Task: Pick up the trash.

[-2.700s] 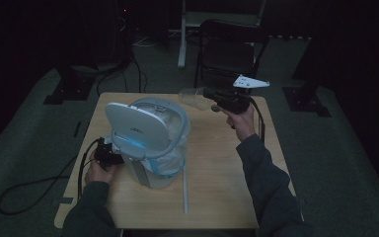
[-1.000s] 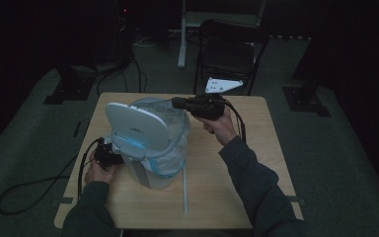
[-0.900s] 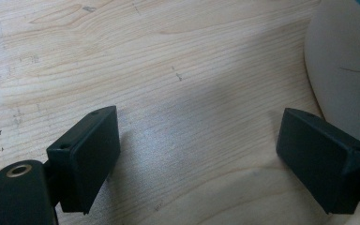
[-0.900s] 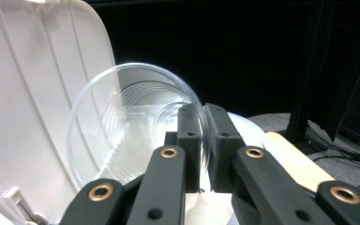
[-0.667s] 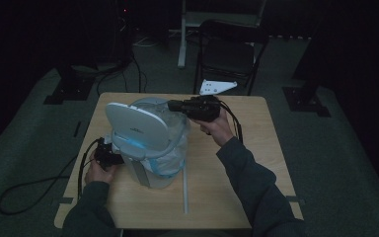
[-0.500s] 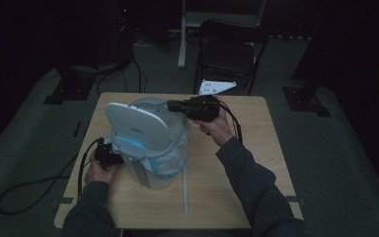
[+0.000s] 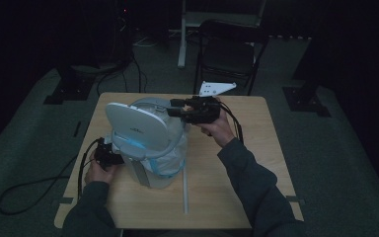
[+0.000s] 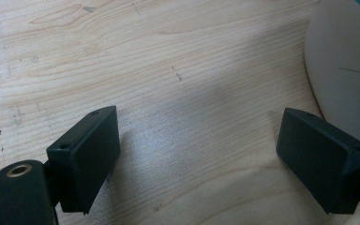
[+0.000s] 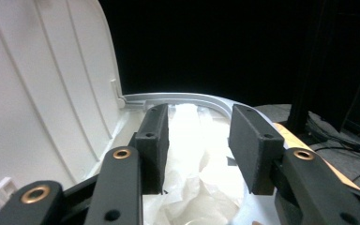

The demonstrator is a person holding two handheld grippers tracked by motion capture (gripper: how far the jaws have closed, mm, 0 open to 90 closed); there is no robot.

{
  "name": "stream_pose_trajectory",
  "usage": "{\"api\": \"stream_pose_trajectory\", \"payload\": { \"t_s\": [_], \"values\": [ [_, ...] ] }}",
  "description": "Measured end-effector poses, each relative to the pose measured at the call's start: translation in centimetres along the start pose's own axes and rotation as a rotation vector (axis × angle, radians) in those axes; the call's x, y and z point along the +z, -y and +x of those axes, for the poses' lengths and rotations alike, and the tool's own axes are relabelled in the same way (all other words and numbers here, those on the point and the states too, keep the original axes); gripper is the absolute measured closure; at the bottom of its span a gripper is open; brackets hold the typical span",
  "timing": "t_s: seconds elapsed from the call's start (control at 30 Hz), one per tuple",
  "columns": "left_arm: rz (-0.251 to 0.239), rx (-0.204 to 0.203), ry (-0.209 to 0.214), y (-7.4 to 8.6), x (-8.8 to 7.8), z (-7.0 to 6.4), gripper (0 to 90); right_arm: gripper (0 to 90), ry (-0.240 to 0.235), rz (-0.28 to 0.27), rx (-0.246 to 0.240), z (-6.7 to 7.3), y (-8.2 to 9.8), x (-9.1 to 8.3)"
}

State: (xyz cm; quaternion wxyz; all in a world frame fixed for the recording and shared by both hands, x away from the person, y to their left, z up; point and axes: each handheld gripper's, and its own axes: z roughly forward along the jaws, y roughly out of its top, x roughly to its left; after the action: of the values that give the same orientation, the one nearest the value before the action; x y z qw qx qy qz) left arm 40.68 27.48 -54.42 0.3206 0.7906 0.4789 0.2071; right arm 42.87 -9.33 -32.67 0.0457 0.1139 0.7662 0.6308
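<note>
Since the frame of nearly three seconds ago, the right gripper [image 7: 173, 107] has swung in from the far right part of the counter [image 7: 256, 163] to the open mouth of the white bin [image 7: 148, 148], and its fingers [image 9: 248, 145] have just been opening: they now stand apart, released, over the crumpled white liner [image 9: 192, 154] inside the bin with nothing pinched between them. In the right gripper view the raised lid [image 9: 42, 93] stands at the left and the bin's curved grey rim [image 9: 187, 98] runs behind the fingers. From the high view the bin stands upright at the left middle of the counter, its lid tipped up toward the person, the clear bag hanging around its body. The left gripper [image 7: 106, 155] sits low on the counter just beside the bin's left side; its fingers [image 8: 86, 157] are spread wide over bare wood, gripping nothing, with the bin's pale base [image 8: 342, 70] at the right edge.
</note>
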Motion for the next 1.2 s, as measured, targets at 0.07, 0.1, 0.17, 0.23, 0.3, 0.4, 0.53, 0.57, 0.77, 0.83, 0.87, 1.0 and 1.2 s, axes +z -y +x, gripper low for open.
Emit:
{"api": "stream_pose_trajectory", "payload": {
  "t_s": [0.07,0.1,0.17,0.23,0.3,0.4,0.53,0.57,0.77,0.83,0.87,1.0,1.2],
  "values": [
    [0.000,0.000,0.000,0.0,0.0,0.0,14.4,56.4,0.005,-0.003,0.001,0.0,0.1,-0.2],
    [0.000,0.000,0.000,0.0,0.0,0.0,14.4,56.2,0.007,-0.006,0.004,-0.1,0.1,-0.3],
    [0.000,0.000,0.000,0.0,0.0,0.0,14.4,56.0,0.019,-0.001,0.007,-0.2,0.2,-0.6],
    [0.000,0.000,0.000,0.0,0.0,0.0,14.4,55.7,0.030,0.004,0.007,-0.2,0.3,-0.9],
    [0.000,0.000,0.000,0.0,0.0,0.0,14.4,55.7,0.040,0.002,0.005,-0.3,0.5,-1.3],
    [0.000,0.000,0.001,0.0,0.0,0.0,14.5,55.7,0.059,-0.001,0.014,-0.4,0.8,-2.0],
    [0.000,0.000,0.001,0.0,0.0,0.0,14.4,55.7,0.081,0.002,0.025,-0.8,1.3,-2.8],
    [0.000,0.000,0.001,0.0,0.0,0.0,14.4,55.8,0.088,0.004,0.027,-0.8,1.5,-3.0],
    [0.000,0.000,0.000,0.0,0.0,0.0,14.4,55.8,0.124,0.009,0.035,-1.2,2.5,-4.0],
    [0.000,0.000,0.000,0.0,0.0,0.0,14.4,55.8,0.138,0.016,0.039,-1.4,3.0,-4.3],
    [0.000,0.000,0.001,0.0,0.0,0.0,14.4,55.8,0.146,0.019,0.043,-1.4,3.2,-4.5],
    [0.000,0.001,0.001,0.0,0.0,0.0,14.4,55.8,0.165,0.031,0.051,-1.4,4.5,-4.9],
    [-0.002,0.001,0.002,0.0,0.0,0.0,14.4,55.8,0.179,0.053,0.066,-1.6,5.8,-5.1]
  ]
}}
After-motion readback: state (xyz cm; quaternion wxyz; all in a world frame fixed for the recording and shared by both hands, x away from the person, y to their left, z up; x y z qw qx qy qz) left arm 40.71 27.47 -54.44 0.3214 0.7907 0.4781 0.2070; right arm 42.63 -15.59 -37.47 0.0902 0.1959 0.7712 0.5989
